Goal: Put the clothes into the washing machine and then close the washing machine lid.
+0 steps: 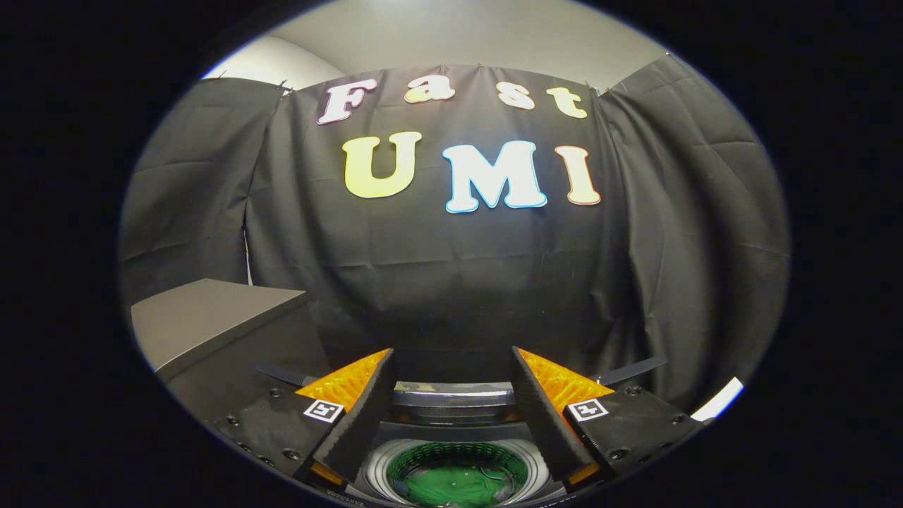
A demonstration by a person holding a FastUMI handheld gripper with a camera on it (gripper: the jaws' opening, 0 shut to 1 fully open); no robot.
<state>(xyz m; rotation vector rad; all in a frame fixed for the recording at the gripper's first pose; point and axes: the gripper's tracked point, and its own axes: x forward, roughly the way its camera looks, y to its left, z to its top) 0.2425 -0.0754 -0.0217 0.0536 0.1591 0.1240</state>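
Off to the left a grey table (204, 317) juts out from the black cloth wall (451, 282), with pale ceiling above. The gripper (451, 360) hangs with its fingers spread wide, nothing between them. Below and between them sits the washing machine (451, 402), lid open, green clothes (457, 480) lying inside its drum; the drum's near part is cut off from sight.

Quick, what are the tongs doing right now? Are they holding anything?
Tongs: open and holding nothing, above the washing machine, where green clothes lie in the drum.
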